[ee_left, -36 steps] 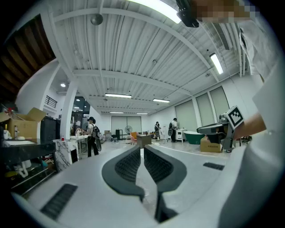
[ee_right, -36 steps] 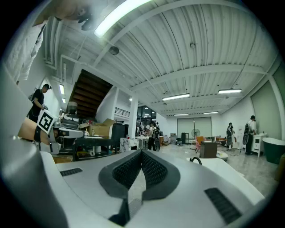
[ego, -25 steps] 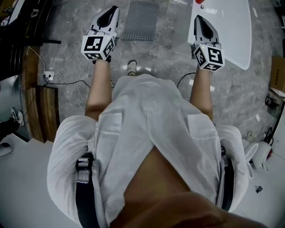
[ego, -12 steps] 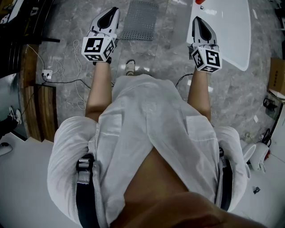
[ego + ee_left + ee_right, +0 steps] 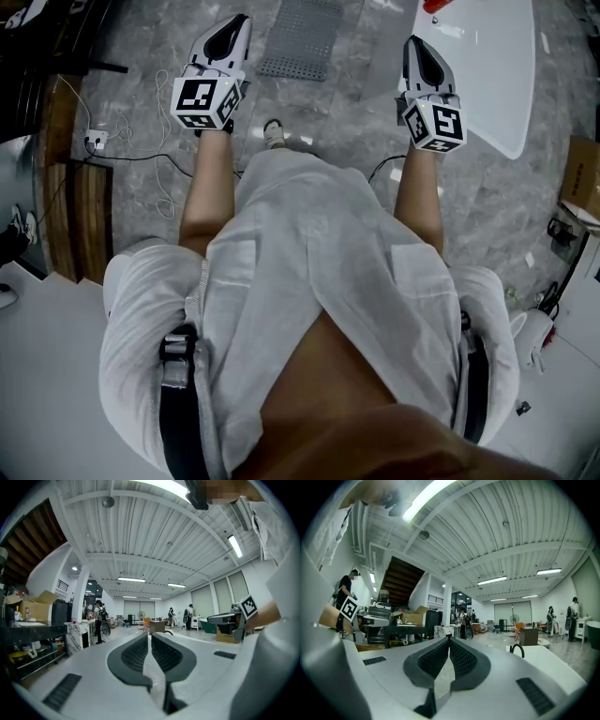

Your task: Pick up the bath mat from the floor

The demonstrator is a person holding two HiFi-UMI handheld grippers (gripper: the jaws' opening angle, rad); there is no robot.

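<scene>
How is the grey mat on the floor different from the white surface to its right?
The mat is grey and finely textured; the white surface is smooth and glossy. The mat has straight edges; the white surface has a curved outline. The mat is bare; the white surface carries a red thing at its far end. Both run off the top of the head view.

White short-sleeved shirt (image 5: 319, 234), black straps (image 5: 176, 375), grey left gripper (image 5: 241, 19) and right gripper (image 5: 411, 41), black-and-white marker cubes (image 5: 204, 101).
</scene>
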